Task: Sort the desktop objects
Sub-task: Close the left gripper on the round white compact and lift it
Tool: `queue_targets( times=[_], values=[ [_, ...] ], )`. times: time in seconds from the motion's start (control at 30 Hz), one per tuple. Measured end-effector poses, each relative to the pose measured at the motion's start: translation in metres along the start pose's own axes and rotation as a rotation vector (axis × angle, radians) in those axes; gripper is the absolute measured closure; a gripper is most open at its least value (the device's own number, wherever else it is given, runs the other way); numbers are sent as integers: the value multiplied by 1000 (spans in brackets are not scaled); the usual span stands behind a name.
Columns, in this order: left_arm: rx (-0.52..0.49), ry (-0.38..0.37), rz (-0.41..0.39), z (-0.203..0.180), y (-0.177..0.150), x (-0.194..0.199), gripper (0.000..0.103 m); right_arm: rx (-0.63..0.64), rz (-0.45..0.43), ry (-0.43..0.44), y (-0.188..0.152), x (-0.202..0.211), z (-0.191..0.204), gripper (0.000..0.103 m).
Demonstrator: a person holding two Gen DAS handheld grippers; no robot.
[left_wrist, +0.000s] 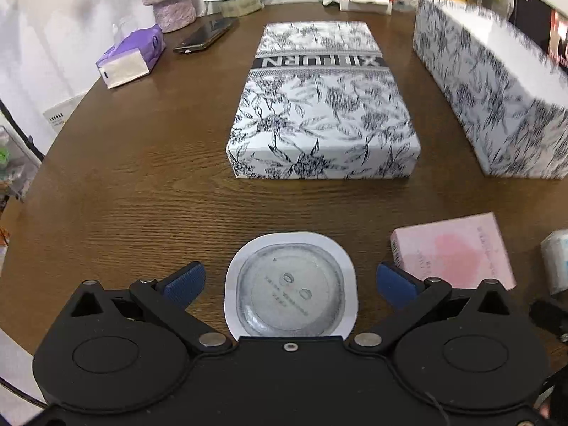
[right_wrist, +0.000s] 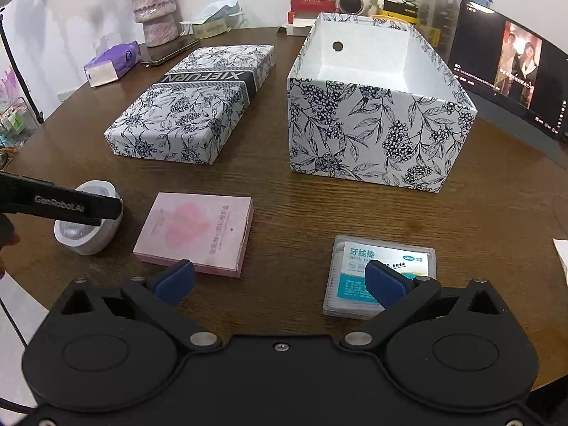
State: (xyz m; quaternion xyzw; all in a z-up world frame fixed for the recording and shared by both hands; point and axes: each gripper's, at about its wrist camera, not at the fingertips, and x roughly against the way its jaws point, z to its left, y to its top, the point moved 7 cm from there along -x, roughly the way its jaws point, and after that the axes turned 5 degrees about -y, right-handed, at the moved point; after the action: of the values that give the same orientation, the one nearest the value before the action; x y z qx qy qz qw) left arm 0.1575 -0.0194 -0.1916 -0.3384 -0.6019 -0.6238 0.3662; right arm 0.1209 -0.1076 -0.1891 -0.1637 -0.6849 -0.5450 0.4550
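Dark wood-grain table (right_wrist: 284, 213) carries everything, and the open floral box (right_wrist: 380, 113) serves as the landmark: empty, white inside, printed with berries and leaves. Its lid (right_wrist: 191, 103) lies flat just to the left of the box. Nearer the cameras than the box sit three loose things: a clear floss-pick case (right_wrist: 351, 269) in front of it, a pink booklet (right_wrist: 195, 230) in front and to the left, and a small round white tin (left_wrist: 290, 287) farther left again, well apart from the box.

The tin looks light and rigid, with a glossy clear top that is probably slippery; its straight white side wall seems the better place to pinch, low and across the widest part. The floss-pick case is thin, hard plastic lying flat, so its short edges offer the only purchase. The booklet is flat and likely flexes if taken by one corner.

The left gripper (left_wrist: 290, 282) sits low over the table with the tin between its blue pads (left_wrist: 186, 280), which stand wide apart and do not touch the wall. In the right wrist view its black finger crosses over the tin. The right gripper (right_wrist: 280, 282) hovers above bare wood between booklet and case, fingers spread, one pad overlapping the case in view; contact cannot be told.
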Motion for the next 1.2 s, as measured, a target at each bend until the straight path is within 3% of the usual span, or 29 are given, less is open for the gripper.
queue_targets(
  times=[0.47,0.67,0.8,1.2],
  values=[
    [8,-5,106,2,-7,-20,1,52,-27,46,3,-2,-3,0],
    [51,-25,131,4,-8,-22,10,57,-30,50,3,-1,-12,0],
    [99,-60,147,7,-7,-21,23,61,-26,60,3,-1,-18,0],
    [135,-45,191,-1,-9,-18,23,87,-28,105,10,-1,-32,0]
  ],
)
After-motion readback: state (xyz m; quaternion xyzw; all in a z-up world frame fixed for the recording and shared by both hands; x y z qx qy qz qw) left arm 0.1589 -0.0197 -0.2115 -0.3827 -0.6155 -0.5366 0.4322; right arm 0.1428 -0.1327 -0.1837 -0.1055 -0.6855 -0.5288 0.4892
